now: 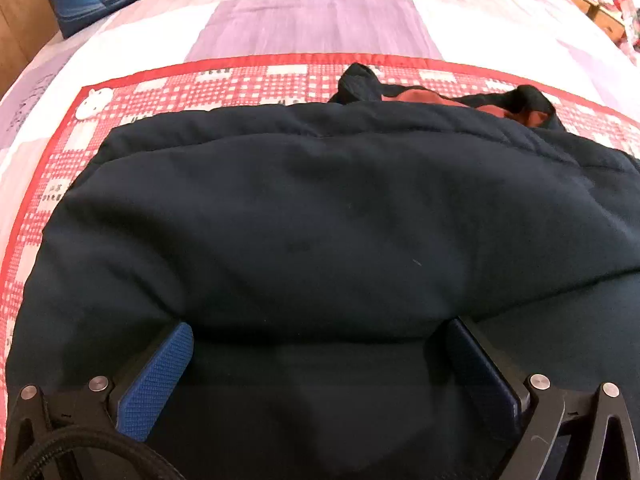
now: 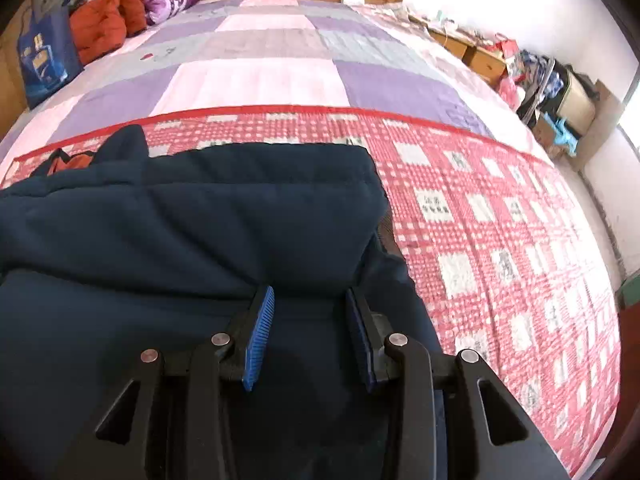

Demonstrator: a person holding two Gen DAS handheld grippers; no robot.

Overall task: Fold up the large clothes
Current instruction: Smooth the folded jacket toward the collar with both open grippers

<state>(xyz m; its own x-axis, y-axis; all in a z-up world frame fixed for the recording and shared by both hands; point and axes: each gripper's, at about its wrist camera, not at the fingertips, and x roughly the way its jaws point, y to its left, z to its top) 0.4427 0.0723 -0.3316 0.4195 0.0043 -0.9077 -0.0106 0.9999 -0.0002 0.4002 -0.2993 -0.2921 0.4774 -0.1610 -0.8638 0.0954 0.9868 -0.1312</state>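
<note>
Blue bag point(image 2: 44, 56), orange cushion point(image 2: 102, 28) — well beyond dark jacket point(image 2: 192, 216).

one dark jacket point(image 1: 320, 208), two tools point(image 1: 320, 332) point(image 2: 310, 296), one red checked blanket point(image 2: 500, 220)

Bare red-checked quilt point(image 2: 500, 220) lies open right of the bulky dark navy padded coat point(image 2: 192, 220); upper left, a blue bag point(image 2: 44, 56) and orange cushions point(image 2: 104, 24) crowd the bed's edge.

Your right gripper point(image 2: 310, 308) hangs over the folded dark navy garment point(image 2: 192, 224), jaws parted, nothing pinched; red checked blanket point(image 2: 500, 232) alongside.
</note>
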